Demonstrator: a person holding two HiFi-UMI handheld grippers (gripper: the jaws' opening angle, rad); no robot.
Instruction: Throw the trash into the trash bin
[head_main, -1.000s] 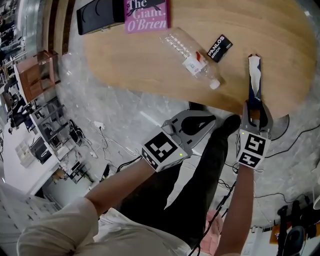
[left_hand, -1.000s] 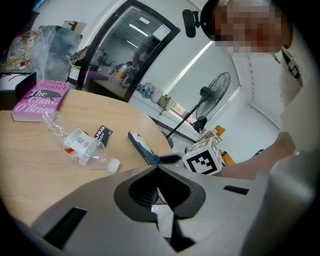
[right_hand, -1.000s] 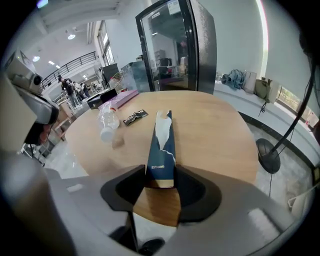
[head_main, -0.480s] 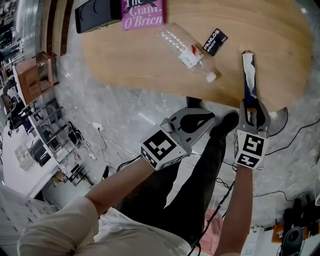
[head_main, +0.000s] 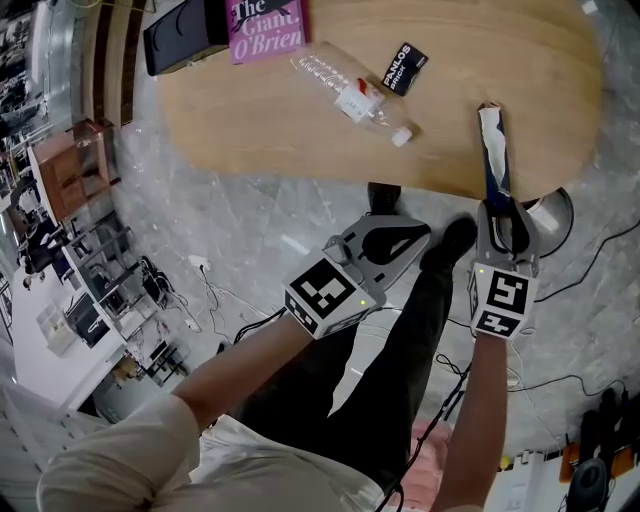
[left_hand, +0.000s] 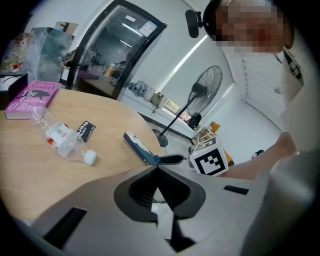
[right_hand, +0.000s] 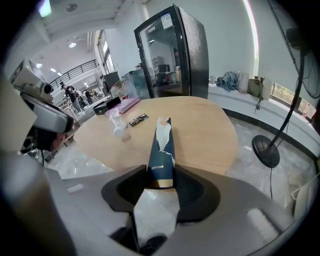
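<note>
My right gripper (head_main: 503, 207) (right_hand: 160, 175) is shut on the near end of a torn dark-blue wrapper (head_main: 492, 150) (right_hand: 161, 150). Its jaws have just been closing a little with the wrapper between them. The wrapper sticks out over the edge of the wooden table (head_main: 280, 140). On the table lie a clear plastic bottle (head_main: 345, 90) (left_hand: 60, 137) (right_hand: 117, 125) and a small black packet (head_main: 403, 68) (left_hand: 86, 131). My left gripper (head_main: 426, 234) (left_hand: 158, 167) hangs over the floor just off the table's edge, tips together and empty. No bin shows clearly.
A purple book (head_main: 265, 28) and a black box (head_main: 180, 35) lie at the table's far left. A standing fan's round base (head_main: 555, 210) (right_hand: 267, 150) sits on the floor to the right. The person's dark trouser leg (head_main: 400, 340) and floor cables (head_main: 230, 300) are below.
In the head view the table and everything on it have slid up and left. Both grippers have drawn slightly back from the table edge, the right one keeping the wrapper.
</note>
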